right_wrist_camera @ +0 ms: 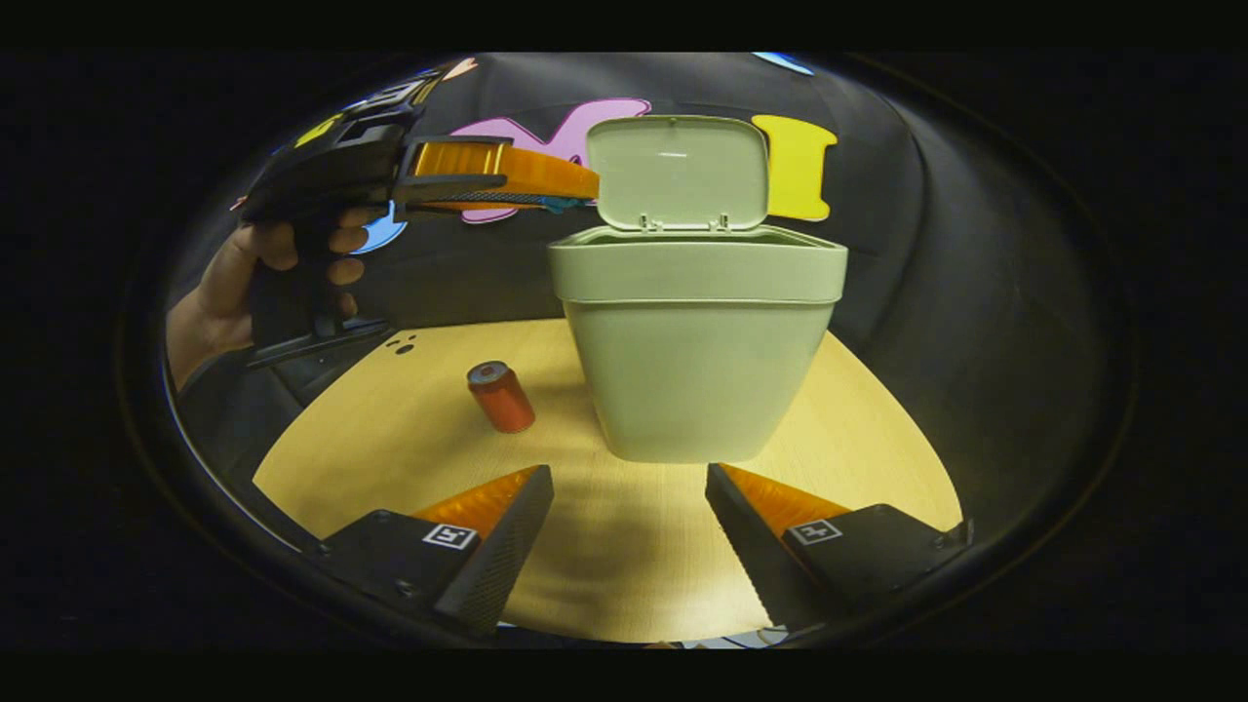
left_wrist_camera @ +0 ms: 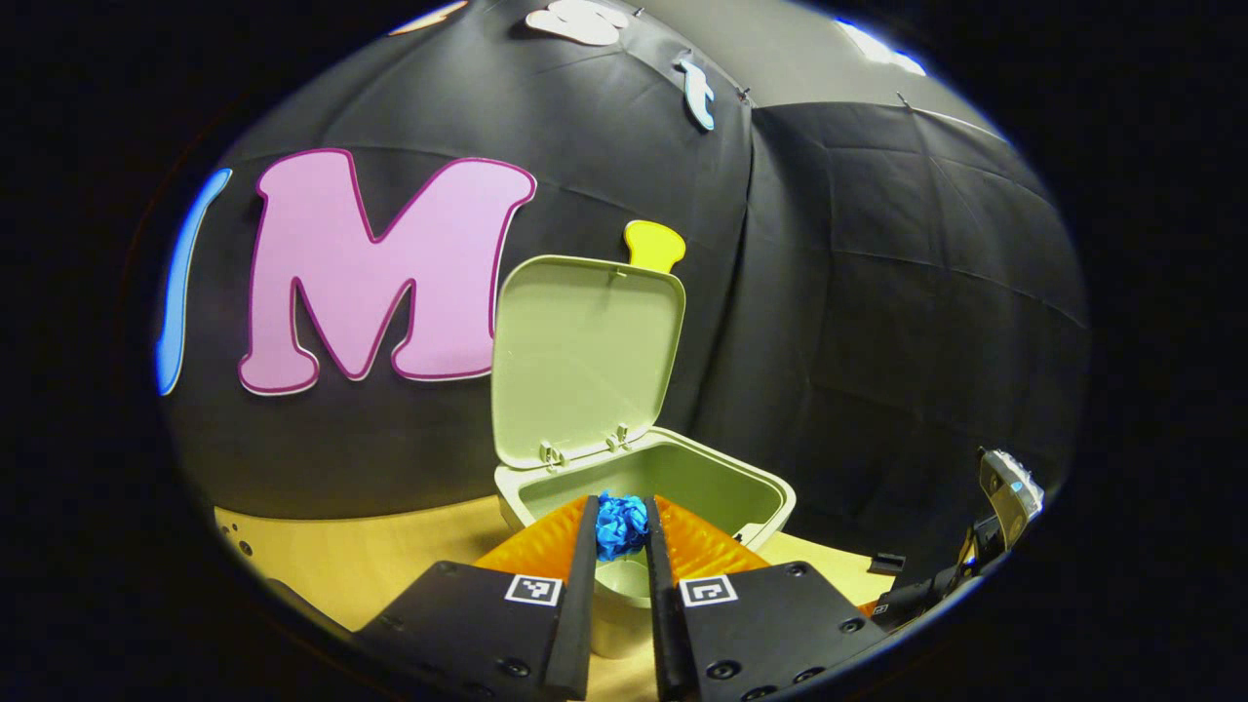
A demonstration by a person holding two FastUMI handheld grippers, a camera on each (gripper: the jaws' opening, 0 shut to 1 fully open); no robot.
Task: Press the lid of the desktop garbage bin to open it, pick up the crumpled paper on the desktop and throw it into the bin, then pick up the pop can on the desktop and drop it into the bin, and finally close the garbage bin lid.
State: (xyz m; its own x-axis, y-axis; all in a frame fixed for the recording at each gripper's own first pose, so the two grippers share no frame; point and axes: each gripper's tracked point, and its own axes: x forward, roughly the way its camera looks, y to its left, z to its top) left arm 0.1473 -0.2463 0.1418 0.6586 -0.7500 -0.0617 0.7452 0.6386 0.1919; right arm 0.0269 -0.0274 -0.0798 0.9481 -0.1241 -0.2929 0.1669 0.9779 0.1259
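Wooden desktop [right_wrist_camera: 624, 575], bin [left_wrist_camera: 673, 487] lid up. Left gripper [left_wrist_camera: 621, 531] pinching crumpled paper [left_wrist_camera: 621, 522], bin mouth at 12 o'clock (just short). Right gripper [right_wrist_camera: 629, 531] wide, idle.

We see the bin [right_wrist_camera: 697, 341], a pale green tub that narrows toward its base, standing upright on the wooden tabletop with its lid [right_wrist_camera: 680, 173] swung up and back on its rear hinges, nearly vertical. Just above the bin's front rim, a crumpled ball of blue paper [left_wrist_camera: 621, 524] is pinched between two fingers. Near the bin, on its left in the right gripper view, the red can [right_wrist_camera: 500, 396] stands upright, silver top showing.
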